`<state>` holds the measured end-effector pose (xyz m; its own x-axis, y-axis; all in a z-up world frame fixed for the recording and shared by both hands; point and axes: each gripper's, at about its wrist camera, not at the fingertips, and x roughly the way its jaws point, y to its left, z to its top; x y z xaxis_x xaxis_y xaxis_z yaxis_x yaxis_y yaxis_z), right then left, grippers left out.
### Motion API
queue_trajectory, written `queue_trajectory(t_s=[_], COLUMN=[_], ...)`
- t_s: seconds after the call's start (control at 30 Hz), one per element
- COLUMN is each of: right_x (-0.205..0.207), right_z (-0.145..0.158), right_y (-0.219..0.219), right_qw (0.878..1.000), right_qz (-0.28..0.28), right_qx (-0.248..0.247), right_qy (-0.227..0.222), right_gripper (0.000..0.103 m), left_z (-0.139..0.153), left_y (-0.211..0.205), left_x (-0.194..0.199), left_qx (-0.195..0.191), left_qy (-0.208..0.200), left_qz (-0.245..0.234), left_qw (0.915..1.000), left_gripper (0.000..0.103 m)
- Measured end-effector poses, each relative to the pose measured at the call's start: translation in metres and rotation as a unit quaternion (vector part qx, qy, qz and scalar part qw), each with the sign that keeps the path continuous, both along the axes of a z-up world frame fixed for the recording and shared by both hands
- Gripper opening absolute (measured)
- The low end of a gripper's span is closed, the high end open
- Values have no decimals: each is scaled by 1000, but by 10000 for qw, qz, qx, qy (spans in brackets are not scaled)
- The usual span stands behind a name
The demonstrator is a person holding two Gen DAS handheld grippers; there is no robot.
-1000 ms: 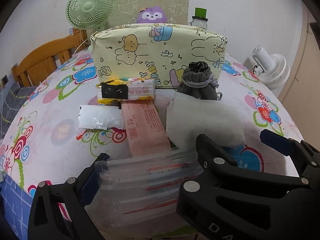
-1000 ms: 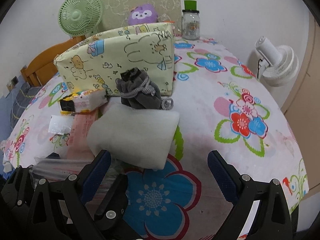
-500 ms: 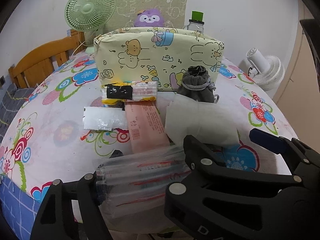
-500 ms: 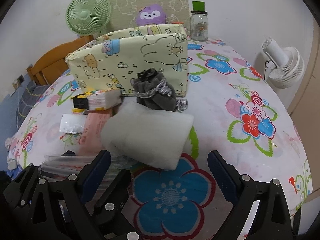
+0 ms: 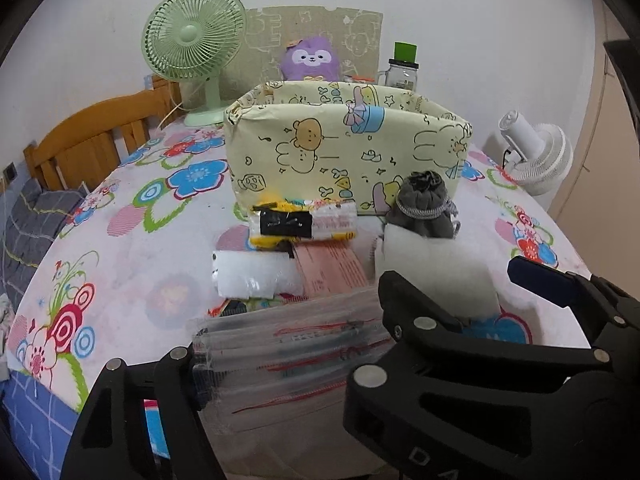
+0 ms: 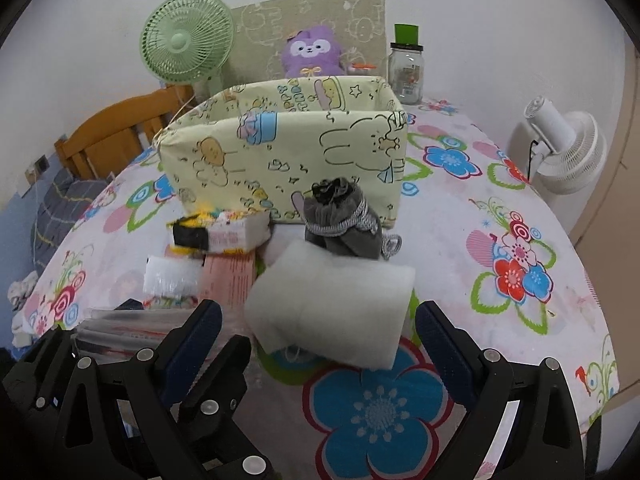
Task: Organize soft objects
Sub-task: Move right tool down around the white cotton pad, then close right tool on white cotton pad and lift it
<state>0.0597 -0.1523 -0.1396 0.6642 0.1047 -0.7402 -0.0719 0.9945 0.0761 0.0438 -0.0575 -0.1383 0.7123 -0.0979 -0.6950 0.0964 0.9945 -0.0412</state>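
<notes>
Gripping a stack of clear plastic bags [image 5: 288,356] w/ red lines printed on them, left gripper [image 5: 288,364] jaws closed in onto it, one finger each side, pads pressing the stack; print too small to read. Right gripper [image 6: 318,340] wide open, holding nothing, fingers either side of 1 white foam roll [image 6: 332,304] but apart from it. Lying beyond on the floral tablecloth [image 6: 520,320]: 1 grey drawstring pouch [image 6: 340,220] touching the roll's far edge, 1 pink printed packet [image 5: 332,268] (text illegible), 1 small clear crinkly packet [image 5: 252,276] just left of it, 1 yellow-and-white pack [image 5: 302,222] w/ a black patch, lettering unreadable. Standing behind these, 1 pale yellow fabric bin [image 5: 344,152] w/ bear & rabbit cartoons; writing on its inner wall, can't make out. Further back: 1 purple plush [image 6: 310,52], 1 glass jar [image 6: 406,72] w/ green lid & unreadable label, 1 green desk fan [image 5: 194,38]. Off table at right, 1 white fan [image 6: 564,152].
</notes>
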Motion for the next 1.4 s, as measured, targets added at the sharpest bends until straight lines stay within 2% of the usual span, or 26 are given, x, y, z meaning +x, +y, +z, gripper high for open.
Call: queue_trajectory(t_s=[0.27,0.4,0.67,0.8,0.97,1.23,1.4], right_x=[18,27,44,50,51,43,36], right_z=[-5,-7,-18,-25,-26,-23,-17], right_y=[-1,-9,-6,-10,-6,-9,-7], right_qw=[9994,9978,9963,9942,9944,9956,9966], right_qz=[-234,-498,-628,-733,-740,-692,-609], right_qx=[134,298,149,192,-61,-51,-88], right_qy=[237,328,574,763,752,626,541], right_gripper=[99,99,96,93,82,52,46], left_z=[-3,-3,-10,-13,-13,-15,-13], left_y=[6,15,16,16,13,10,10], left_x=[19,26,36,37,38,36,31], left_qx=[-19,-48,60,-16,70,-31,-55], left_qy=[123,173,238,337,313,383,402], left_qz=[-107,22,36,-8,-95,-212,-229], left_qw=[9999,9998,9997,9994,9994,9990,9989], left_gripper=[80,80,80,81,81,81,81])
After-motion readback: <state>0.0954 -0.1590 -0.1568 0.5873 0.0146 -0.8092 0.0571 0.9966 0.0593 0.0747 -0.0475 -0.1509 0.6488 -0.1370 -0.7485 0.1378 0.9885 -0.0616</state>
